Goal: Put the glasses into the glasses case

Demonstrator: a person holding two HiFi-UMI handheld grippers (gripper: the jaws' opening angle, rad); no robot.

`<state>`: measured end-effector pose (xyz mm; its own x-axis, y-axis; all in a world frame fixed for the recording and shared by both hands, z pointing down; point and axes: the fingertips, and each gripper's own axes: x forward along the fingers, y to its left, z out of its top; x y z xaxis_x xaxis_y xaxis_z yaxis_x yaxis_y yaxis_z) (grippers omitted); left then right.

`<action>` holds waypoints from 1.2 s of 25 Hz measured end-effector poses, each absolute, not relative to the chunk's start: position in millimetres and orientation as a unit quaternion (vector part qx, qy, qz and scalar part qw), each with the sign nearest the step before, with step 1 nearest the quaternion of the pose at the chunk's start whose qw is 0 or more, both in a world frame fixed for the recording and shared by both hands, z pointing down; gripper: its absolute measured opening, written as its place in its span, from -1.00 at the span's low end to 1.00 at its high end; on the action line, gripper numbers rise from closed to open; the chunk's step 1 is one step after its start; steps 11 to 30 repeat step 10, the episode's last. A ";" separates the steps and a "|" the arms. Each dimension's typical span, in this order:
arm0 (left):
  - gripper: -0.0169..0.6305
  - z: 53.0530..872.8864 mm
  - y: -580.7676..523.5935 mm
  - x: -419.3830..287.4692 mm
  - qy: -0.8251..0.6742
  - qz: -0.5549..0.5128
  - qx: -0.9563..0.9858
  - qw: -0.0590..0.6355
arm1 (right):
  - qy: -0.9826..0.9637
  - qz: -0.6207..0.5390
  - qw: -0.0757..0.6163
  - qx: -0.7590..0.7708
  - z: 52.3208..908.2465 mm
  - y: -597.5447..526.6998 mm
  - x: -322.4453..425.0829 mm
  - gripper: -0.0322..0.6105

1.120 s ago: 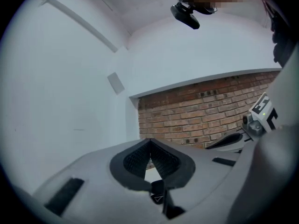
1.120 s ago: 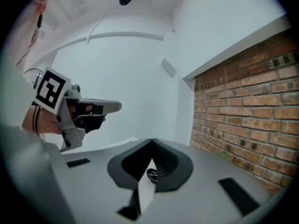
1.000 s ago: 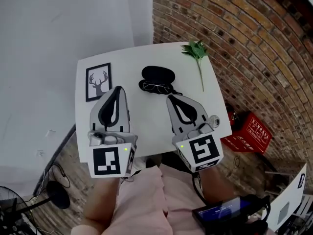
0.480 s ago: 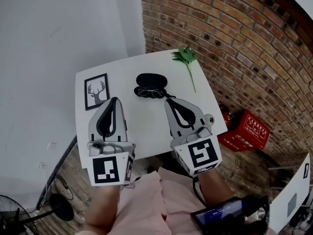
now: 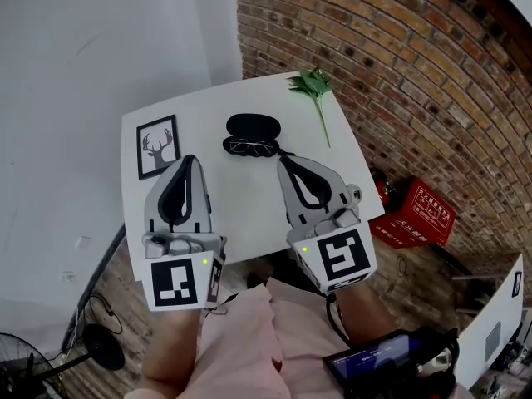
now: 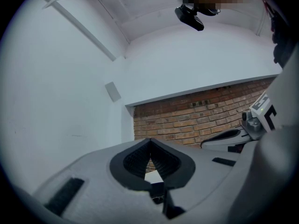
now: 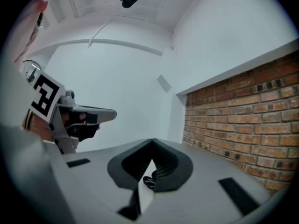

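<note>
On the white table (image 5: 241,214), a black oval glasses case (image 5: 253,126) lies toward the far side. Thin-rimmed glasses (image 5: 252,147) rest just in front of it, touching or nearly so. My left gripper (image 5: 189,158) hovers over the table's left half, beside a framed deer picture, its jaws shut on nothing. My right gripper (image 5: 283,160) hangs just right of and nearer than the glasses, also shut and empty. In the right gripper view the glasses (image 7: 149,181) show through the gap below the closed tips (image 7: 152,143). The left gripper view shows closed tips (image 6: 149,141).
A framed deer picture (image 5: 158,145) lies at the table's far left, and a green leafy sprig (image 5: 314,86) at the far right corner. A brick wall runs along the right side. On the floor sit a red crate (image 5: 413,214) and a fan (image 5: 17,364).
Both grippers shifted a little over the table and then held still, jaws staying shut. The head camera moved slightly. Glasses and case did not move.
</note>
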<state>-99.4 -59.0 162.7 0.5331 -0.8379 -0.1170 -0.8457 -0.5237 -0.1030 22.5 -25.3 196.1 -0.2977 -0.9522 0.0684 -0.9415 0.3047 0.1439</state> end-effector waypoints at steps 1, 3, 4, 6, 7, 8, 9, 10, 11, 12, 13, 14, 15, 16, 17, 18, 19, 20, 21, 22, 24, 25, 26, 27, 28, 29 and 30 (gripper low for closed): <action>-0.93 163.5 -59.2 -99.0 0.482 0.026 -0.873 0.073 | -0.804 -0.037 0.071 0.589 196.6 -25.3 22.9 -0.89; -0.93 164.9 -59.6 -98.4 0.481 0.026 -0.874 0.071 | -0.804 -0.037 0.073 0.589 197.4 -25.3 23.4 -0.89; -0.93 165.3 -59.7 -98.3 0.480 0.026 -0.874 0.070 | -0.804 -0.038 0.074 0.589 197.5 -25.3 23.4 -0.89; -0.93 165.8 -60.2 -98.2 0.480 0.025 -0.874 0.069 | -0.804 -0.038 0.073 0.589 197.7 -25.6 23.5 -0.89; -0.93 166.1 -60.7 -98.1 0.480 0.025 -0.874 0.069 | -0.803 -0.038 0.073 0.590 198.0 -25.9 23.6 -0.89; -0.93 166.4 -61.3 -98.2 0.480 0.025 -0.874 0.068 | -0.803 -0.037 0.073 0.590 198.5 -26.4 23.7 -0.89; -0.93 166.9 -61.9 -98.3 0.480 0.025 -0.874 0.068 | -0.803 -0.037 0.073 0.591 198.9 -26.9 23.8 -0.89; -0.93 167.4 -62.6 -98.5 0.480 0.025 -0.874 0.068 | -0.803 -0.037 0.074 0.591 199.4 -27.4 23.9 -0.89; -0.93 167.4 -62.6 -98.5 0.480 0.025 -0.874 0.068 | -0.803 -0.037 0.074 0.591 199.4 -27.4 23.9 -0.89; -0.93 167.4 -62.6 -98.5 0.480 0.025 -0.874 0.068 | -0.803 -0.037 0.074 0.591 199.4 -27.4 23.9 -0.89; -0.93 167.4 -62.6 -98.5 0.480 0.025 -0.874 0.068 | -0.803 -0.037 0.074 0.591 199.4 -27.4 23.9 -0.89; -0.93 167.4 -62.6 -98.5 0.480 0.025 -0.874 0.068 | -0.803 -0.037 0.074 0.591 199.4 -27.4 23.9 -0.89; -0.93 167.4 -62.6 -98.5 0.480 0.025 -0.874 0.068 | -0.803 -0.037 0.074 0.591 199.4 -27.4 23.9 -0.89; -0.93 167.4 -62.6 -98.5 0.480 0.025 -0.874 0.068 | -0.803 -0.037 0.074 0.591 199.4 -27.4 23.9 -0.89; -0.93 167.4 -62.6 -98.5 0.480 0.025 -0.874 0.068 | -0.803 -0.037 0.074 0.591 199.4 -27.4 23.9 -0.89; -0.93 167.4 -62.6 -98.5 0.480 0.025 -0.874 0.068 | -0.803 -0.037 0.074 0.591 199.4 -27.4 23.9 -0.89; -0.93 167.4 -62.6 -98.5 0.480 0.025 -0.874 0.068 | -0.803 -0.037 0.074 0.591 199.4 -27.4 23.9 -0.89; -0.93 167.4 -62.6 -98.5 0.480 0.025 -0.874 0.068 | -0.803 -0.037 0.074 0.591 199.4 -27.4 23.9 -0.89; -0.93 167.4 -62.6 -98.5 0.480 0.025 -0.874 0.068 | -0.803 -0.037 0.074 0.591 199.4 -27.4 23.9 -0.89; -0.93 167.4 -62.6 -98.5 0.480 0.025 -0.874 0.068 | -0.803 -0.037 0.074 0.591 199.4 -27.4 23.9 -0.89; -0.93 167.4 -62.6 -98.5 0.480 0.025 -0.874 0.068 | -0.803 -0.037 0.074 0.591 199.4 -27.4 23.9 -0.89; -0.93 167.4 -62.6 -98.5 0.480 0.025 -0.874 0.068 | -0.803 -0.037 0.074 0.591 199.4 -27.4 23.9 -0.89; -0.93 167.4 -62.6 -98.5 0.480 0.025 -0.874 0.068 | -0.803 -0.037 0.074 0.591 199.4 -27.4 23.9 -0.89; -0.93 167.4 -62.6 -98.5 0.480 0.025 -0.874 0.068 | -0.803 -0.037 0.074 0.591 199.4 -27.4 23.9 -0.89; -0.93 167.4 -62.6 -98.5 0.480 0.025 -0.874 0.068 | -0.803 -0.037 0.074 0.591 199.4 -27.4 23.9 -0.89; -0.93 167.4 -62.6 -98.5 0.480 0.025 -0.874 0.068 | -0.803 -0.037 0.074 0.591 199.4 -27.4 23.9 -0.89; -0.93 167.4 -62.6 -98.5 0.480 0.025 -0.874 0.068 | -0.803 -0.037 0.074 0.591 199.4 -27.4 23.9 -0.89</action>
